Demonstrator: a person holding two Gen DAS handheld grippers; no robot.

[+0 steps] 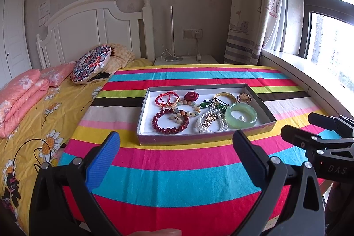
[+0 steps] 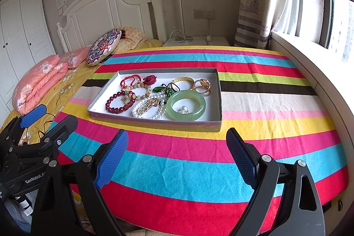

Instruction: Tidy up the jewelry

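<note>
Both tools spread wide, empty: left tool (image 1: 176,143), right tool (image 2: 177,141); jewelry tray (image 1: 205,138) just ahead, apart.

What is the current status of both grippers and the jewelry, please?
Left gripper open, right gripper open, both empty, short of the tray. Jewelry piled inside; green bangle nearest. Nothing in the way.

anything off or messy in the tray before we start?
Yes: the jewelry is heaped in the tray. The pearl strand tangles with a green pendant, and the beaded bracelet overlaps the red cord bracelet. Nothing spilled outside; no visible damage.
</note>
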